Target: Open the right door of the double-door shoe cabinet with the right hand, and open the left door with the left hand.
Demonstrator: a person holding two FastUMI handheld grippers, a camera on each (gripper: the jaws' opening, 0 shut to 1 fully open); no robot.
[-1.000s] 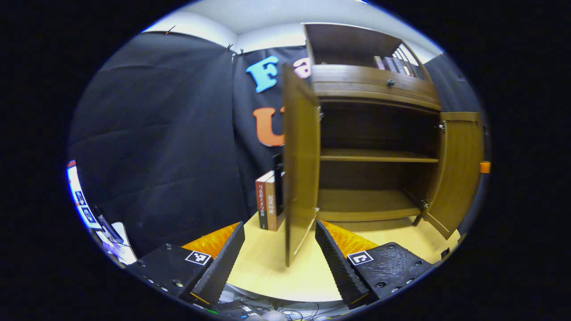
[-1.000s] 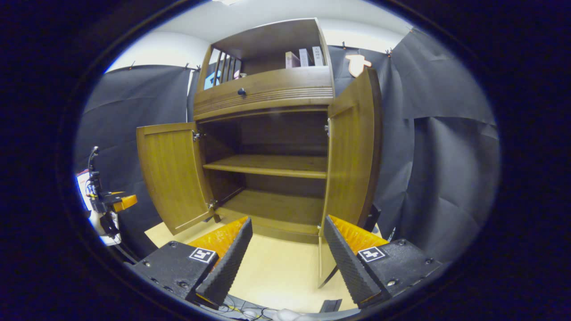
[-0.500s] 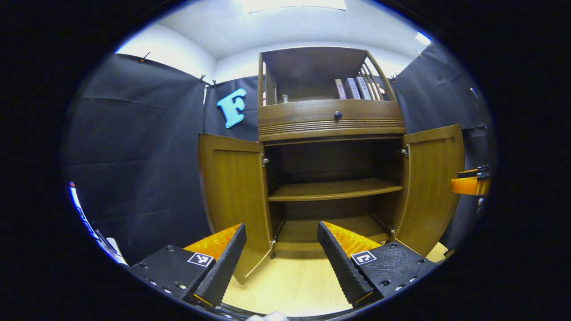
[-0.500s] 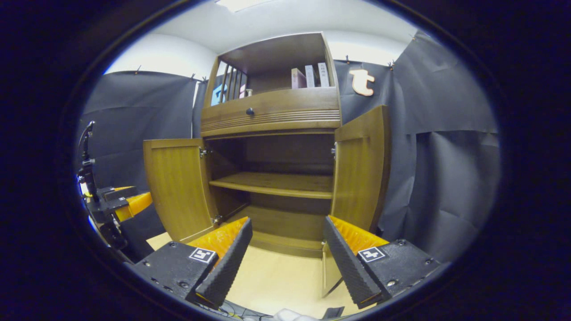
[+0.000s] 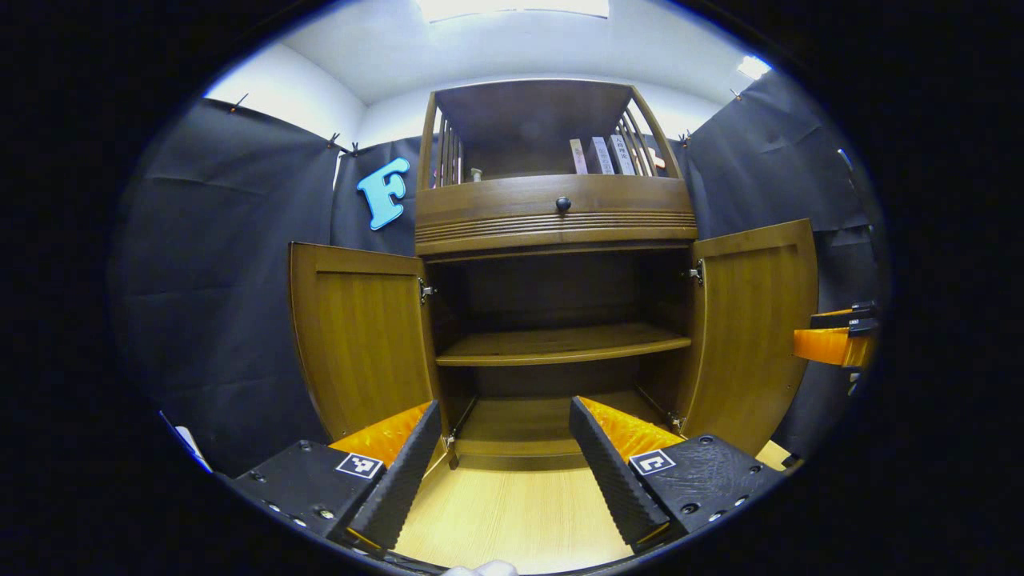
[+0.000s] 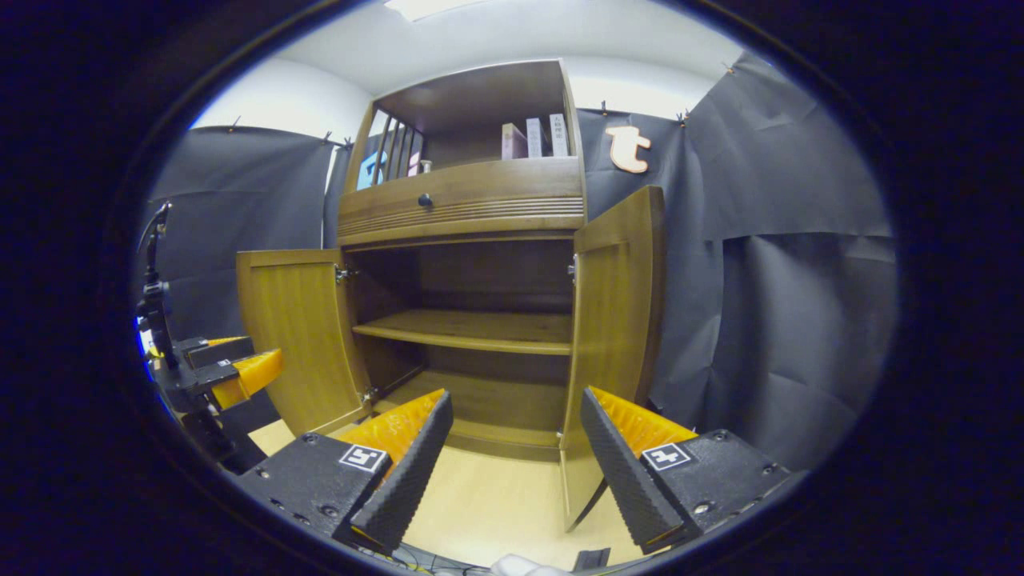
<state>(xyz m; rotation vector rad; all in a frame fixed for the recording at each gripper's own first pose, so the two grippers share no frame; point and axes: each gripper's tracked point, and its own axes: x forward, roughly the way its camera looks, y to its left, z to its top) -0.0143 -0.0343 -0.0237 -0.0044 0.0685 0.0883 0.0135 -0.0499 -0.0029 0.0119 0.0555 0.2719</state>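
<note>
Shoe cabinet (image 5: 556, 216) stands on pale wood tabletop (image 5: 512, 512), centre of left gripper view, against black booth cloth. Both doors swung out. Left door (image 5: 360, 336) hangs wide on its hinges; right door (image 5: 752, 328) likewise, seen more edge-on in right gripper view (image 6: 616, 320). Interior bare: one mid shelf (image 5: 560, 344), bottom board below. Drawer w/ small dark knob (image 5: 563, 204) above the door opening; open top bay holds a few books (image 5: 600, 156) at right.

Left gripper (image 5: 504, 464): jaws apart, nothing between them, near edge of table, well short of the cabinet, aimed at the gap between the doors. Right gripper (image 6: 516, 456): jaws apart too, empty, near the lower edge of the right door but not touching as far as I can tell. Left gripper also shows far left in right gripper view (image 6: 232, 372); right gripper's tip shows at far right in left gripper view (image 5: 832, 344).

Judgement: task looks essentially done; step in hand = back off and settle. To do it well: draw both tools straight back toward the near side, no sideways sweep. The right door's bottom corner overhangs close by the right gripper, so a nudge could swing it shut again. Keep jaws apart, keep low tips off the tabletop. If either door drifts inward, push its free edge out w/ one finger's outer face rather than re-gripping.
</note>
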